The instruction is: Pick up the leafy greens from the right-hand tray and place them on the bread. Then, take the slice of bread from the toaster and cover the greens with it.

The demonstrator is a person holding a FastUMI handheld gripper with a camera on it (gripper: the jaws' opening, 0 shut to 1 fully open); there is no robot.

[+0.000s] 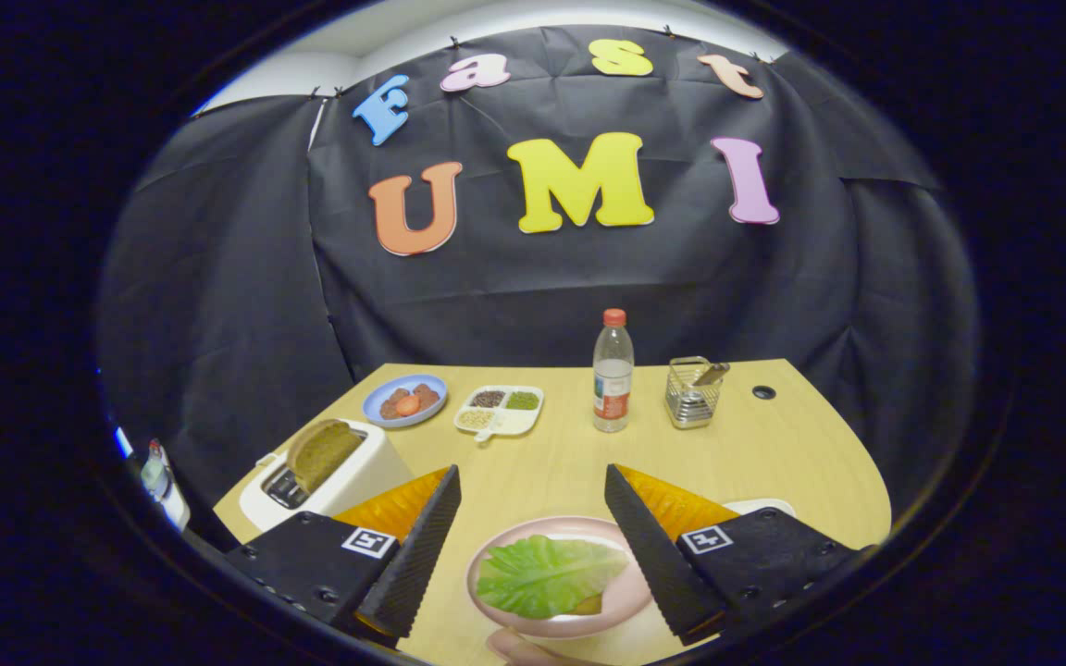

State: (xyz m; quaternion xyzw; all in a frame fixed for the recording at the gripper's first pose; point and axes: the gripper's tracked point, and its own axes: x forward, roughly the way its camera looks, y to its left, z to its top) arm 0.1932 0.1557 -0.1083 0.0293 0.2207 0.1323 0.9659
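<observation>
A green leaf (542, 575) lies on a pink plate (630, 597) between my two fingers, close under them. A brown corner of bread (590, 606) peeks out from under the leaf. Left of my left finger stands a white toaster (362, 472) with a brown bread slice (322, 451) sticking up out of its slot. My gripper (531, 474) is open and wide, with nothing held between its fingers. A white tray rim (760, 506) shows just behind my right finger; what it holds is hidden.
At the back of the wooden table (551, 462) stand a blue plate of food (405, 400), a white divided dish (500, 410), a plastic bottle (613, 372) and a wire holder (690, 392). The table edge curves away at the right.
</observation>
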